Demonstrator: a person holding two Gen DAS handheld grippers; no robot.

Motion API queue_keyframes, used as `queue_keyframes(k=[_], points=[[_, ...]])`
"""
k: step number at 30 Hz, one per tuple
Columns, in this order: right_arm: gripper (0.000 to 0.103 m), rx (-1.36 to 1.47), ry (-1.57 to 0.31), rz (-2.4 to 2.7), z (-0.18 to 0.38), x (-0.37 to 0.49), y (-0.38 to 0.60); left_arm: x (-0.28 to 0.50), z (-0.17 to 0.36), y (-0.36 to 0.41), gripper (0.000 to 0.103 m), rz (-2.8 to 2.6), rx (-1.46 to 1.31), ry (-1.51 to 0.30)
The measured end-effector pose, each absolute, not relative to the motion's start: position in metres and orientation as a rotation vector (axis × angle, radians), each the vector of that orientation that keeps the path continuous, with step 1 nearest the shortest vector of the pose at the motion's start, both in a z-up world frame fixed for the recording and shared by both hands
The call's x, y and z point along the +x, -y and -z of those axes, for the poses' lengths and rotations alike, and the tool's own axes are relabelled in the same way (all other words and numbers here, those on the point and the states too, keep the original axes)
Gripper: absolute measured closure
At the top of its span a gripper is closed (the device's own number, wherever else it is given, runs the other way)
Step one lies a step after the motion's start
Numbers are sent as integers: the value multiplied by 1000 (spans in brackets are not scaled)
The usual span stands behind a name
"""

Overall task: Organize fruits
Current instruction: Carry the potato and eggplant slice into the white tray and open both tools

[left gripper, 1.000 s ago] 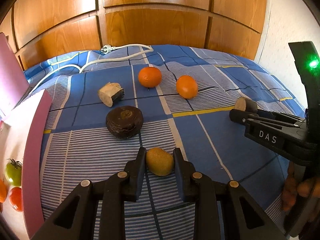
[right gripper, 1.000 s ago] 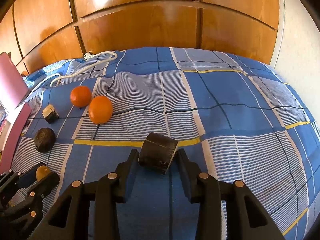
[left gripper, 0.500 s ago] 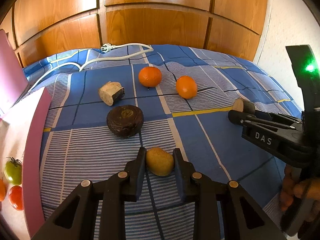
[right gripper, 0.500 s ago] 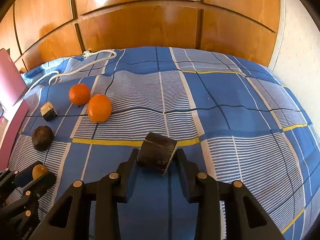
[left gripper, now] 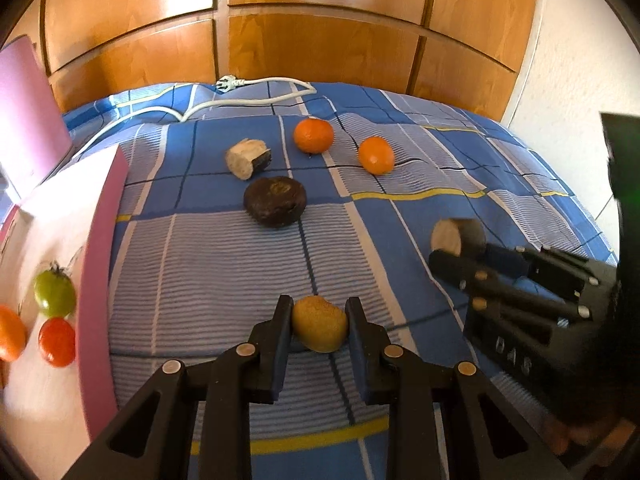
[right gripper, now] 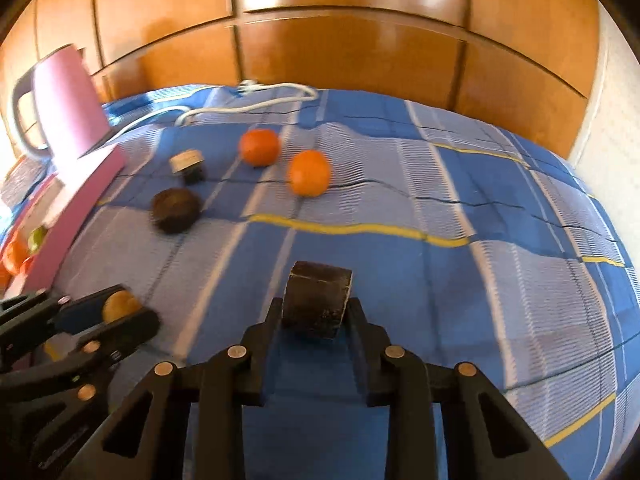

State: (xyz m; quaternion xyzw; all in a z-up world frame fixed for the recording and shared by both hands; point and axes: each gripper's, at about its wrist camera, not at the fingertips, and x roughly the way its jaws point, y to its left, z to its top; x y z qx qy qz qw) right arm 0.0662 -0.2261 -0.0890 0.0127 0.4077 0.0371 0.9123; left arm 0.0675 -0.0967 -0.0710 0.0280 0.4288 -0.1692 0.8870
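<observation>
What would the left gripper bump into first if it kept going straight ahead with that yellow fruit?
Probably the dark round fruit. The left gripper, shut on the yellow fruit, points up the blue bedspread toward it, slightly to its right. Depth is unclear, so it might slip past.

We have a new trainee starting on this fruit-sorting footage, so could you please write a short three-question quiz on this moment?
1. True or false: the left gripper is shut on the small yellow-brown round fruit.
2. Multiple choice: what does the right gripper hold? A) a round orange tangerine B) the dark cylindrical cut chunk C) nothing
3. Fill in: inside the pink-walled box lie a red tomato, an orange one and a ____ tomato.

Key: 1 true; 2 B; 3 green
</observation>
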Motion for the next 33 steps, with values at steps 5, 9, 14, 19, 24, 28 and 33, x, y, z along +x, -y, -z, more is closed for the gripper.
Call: queue_keyframes(k=[5,9,14,19,24,28,33], points=[[73,77,-852,-111,88,53,220,59,69,82,77,341,31,-898],[75,144,-865,-120,86,44,226,54,67,73,77,339,9,-903],[75,180,-883,-135,86,29,227,49,66,69,77,347,-8,-906],[75,161,-893,-162,84,21,215,42,58,65,77,356,-19,-882],[76,145,-893,-195,81,18,201,35,42,56,77,349,-31,-843],[76,133,-884,-215,76,17,193,31,30,45,77,331,-52,-819],[76,124,-870,-234,68,15,185,28,19,32,77,300,-85,-809]])
